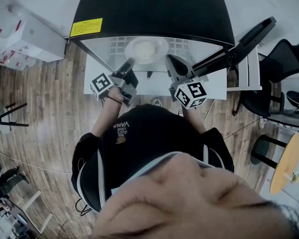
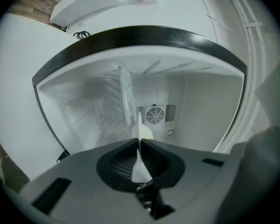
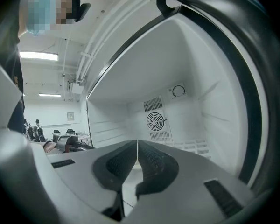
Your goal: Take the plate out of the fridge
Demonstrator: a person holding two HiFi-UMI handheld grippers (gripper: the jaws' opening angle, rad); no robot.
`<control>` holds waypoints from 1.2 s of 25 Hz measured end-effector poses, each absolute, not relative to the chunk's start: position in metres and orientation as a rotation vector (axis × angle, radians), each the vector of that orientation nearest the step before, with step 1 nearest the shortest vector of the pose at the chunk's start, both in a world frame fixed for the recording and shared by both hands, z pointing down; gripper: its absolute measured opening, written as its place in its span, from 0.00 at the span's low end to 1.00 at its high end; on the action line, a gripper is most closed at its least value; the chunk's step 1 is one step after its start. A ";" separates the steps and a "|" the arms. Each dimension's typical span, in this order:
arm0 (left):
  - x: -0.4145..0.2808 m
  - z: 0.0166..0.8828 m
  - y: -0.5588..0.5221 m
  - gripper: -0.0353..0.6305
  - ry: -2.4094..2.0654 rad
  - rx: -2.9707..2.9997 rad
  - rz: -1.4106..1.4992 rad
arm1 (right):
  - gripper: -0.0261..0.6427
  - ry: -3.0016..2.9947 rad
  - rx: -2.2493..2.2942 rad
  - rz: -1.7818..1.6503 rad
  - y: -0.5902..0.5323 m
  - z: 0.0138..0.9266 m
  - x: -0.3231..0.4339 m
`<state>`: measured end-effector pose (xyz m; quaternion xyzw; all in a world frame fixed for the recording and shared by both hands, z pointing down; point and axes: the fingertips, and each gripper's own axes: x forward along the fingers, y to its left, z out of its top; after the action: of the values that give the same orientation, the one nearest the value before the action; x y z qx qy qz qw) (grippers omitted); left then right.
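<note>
In the head view the white plate [image 1: 146, 49] lies on the wire shelf [image 1: 113, 46] inside the open fridge [image 1: 149, 9]. My left gripper [image 1: 129, 62] reaches to the plate's near left rim. In the left gripper view the plate [image 2: 141, 133] shows edge-on as a thin white sheet that runs between the pads, and the left gripper [image 2: 138, 142] is shut on it. My right gripper [image 1: 168, 59] points into the fridge just right of the plate. In the right gripper view the right gripper [image 3: 136, 146] is shut with nothing between its pads.
The fridge door [image 1: 239, 44] stands open at the right. A fan vent [image 3: 156, 121] sits on the back wall. White boxes [image 1: 25, 34] are at the left, black chairs [image 1: 284, 78] and a round wooden table [image 1: 286, 163] at the right on the wood floor.
</note>
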<state>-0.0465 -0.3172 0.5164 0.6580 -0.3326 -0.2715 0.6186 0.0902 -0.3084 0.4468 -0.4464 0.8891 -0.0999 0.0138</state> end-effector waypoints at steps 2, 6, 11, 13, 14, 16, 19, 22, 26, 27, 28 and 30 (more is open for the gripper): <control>-0.046 0.516 -0.315 0.11 -0.760 1.506 -0.628 | 0.06 2.766 -1.397 -0.313 -0.307 0.447 0.090; -0.046 0.517 -0.309 0.10 -0.753 1.502 -0.626 | 0.06 2.738 -1.430 -0.379 -0.305 0.452 0.093; -0.047 0.518 -0.305 0.10 -0.744 1.507 -0.619 | 0.06 2.680 -1.466 -0.489 -0.304 0.460 0.098; -0.048 0.519 -0.304 0.10 -0.746 1.514 -0.614 | 0.06 2.675 -1.477 -0.515 -0.302 0.464 0.098; -0.048 0.520 -0.303 0.10 -0.747 1.514 -0.610 | 0.06 2.669 -1.480 -0.526 -0.302 0.465 0.098; -0.049 0.520 -0.303 0.10 -0.743 1.511 -0.613 | 0.08 2.646 -1.475 -0.566 -0.302 0.468 0.099; -0.048 0.516 -0.303 0.10 -0.735 1.510 -0.627 | 0.25 2.618 -1.455 -0.671 -0.304 0.476 0.099; -0.047 0.516 -0.304 0.10 -0.735 1.507 -0.629 | 0.28 2.601 -1.446 -0.745 -0.305 0.485 0.100; -0.047 0.516 -0.304 0.10 -0.735 1.503 -0.631 | 0.32 2.501 -1.344 -0.914 -0.308 0.493 0.097; -0.047 0.517 -0.304 0.10 -0.739 1.503 -0.628 | 0.34 2.469 -1.316 -0.958 -0.310 0.494 0.096; -0.048 0.518 -0.304 0.10 -0.743 1.503 -0.626 | 0.34 2.438 -1.289 -1.001 -0.311 0.496 0.095; -0.049 0.518 -0.304 0.10 -0.744 1.505 -0.628 | 0.35 2.380 -1.232 -1.081 -0.313 0.498 0.093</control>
<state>-0.0486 -0.3044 0.5176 0.6558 -0.3242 -0.2735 0.6245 0.0926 -0.3128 0.4982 -0.4230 0.8170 -0.3712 0.1257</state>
